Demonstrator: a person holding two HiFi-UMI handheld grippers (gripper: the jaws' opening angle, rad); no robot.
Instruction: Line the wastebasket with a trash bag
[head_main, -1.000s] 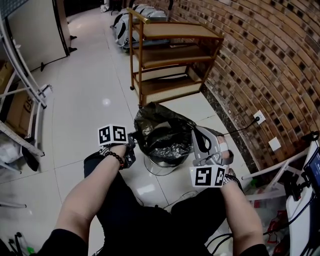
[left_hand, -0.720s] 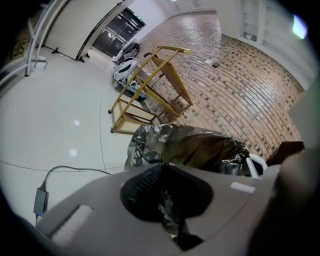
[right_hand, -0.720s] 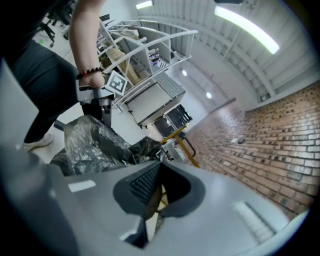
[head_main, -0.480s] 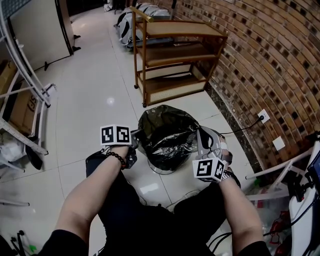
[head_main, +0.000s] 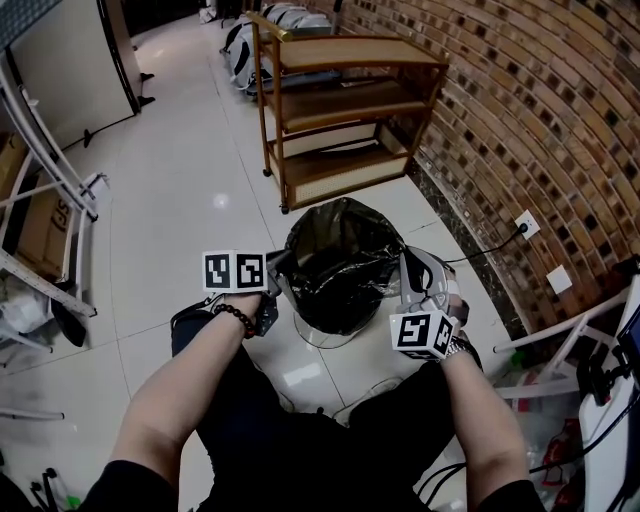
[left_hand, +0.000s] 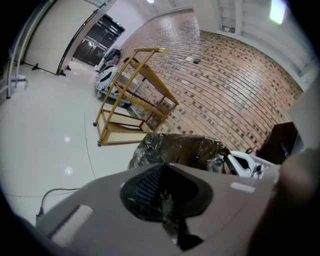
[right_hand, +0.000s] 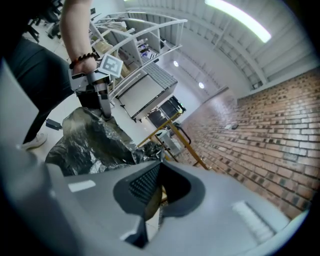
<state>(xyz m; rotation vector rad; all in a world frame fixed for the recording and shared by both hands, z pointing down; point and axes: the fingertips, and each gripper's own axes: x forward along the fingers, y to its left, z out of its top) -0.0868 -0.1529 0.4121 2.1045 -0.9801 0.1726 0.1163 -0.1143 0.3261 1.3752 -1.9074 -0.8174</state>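
Note:
A black trash bag (head_main: 340, 262) stands open-mouthed over a wastebasket, of which only the shiny base (head_main: 318, 336) shows. My left gripper (head_main: 274, 284) is at the bag's left rim and is shut with a strip of black film pinched between its pads (left_hand: 167, 210). My right gripper (head_main: 410, 286) is at the right rim, shut, with a thin fold of the bag (right_hand: 95, 142) running into its jaws (right_hand: 155, 192). The bag's mouth is stretched between them. The right gripper view shows the left gripper (right_hand: 102, 107) clamped on the far rim.
A wooden shelf trolley (head_main: 340, 110) stands just beyond the basket, against the brick wall (head_main: 540, 110). A wall socket with a cable (head_main: 518, 226) is to the right. A white metal rack (head_main: 50, 170) is at the left, and bags (head_main: 245, 50) lie far back.
The bag's mouth has gone from crumpled and peaked to a wider, rounder opening over the basket. Both grippers stayed shut on its rim; the right one came down beside the basket.

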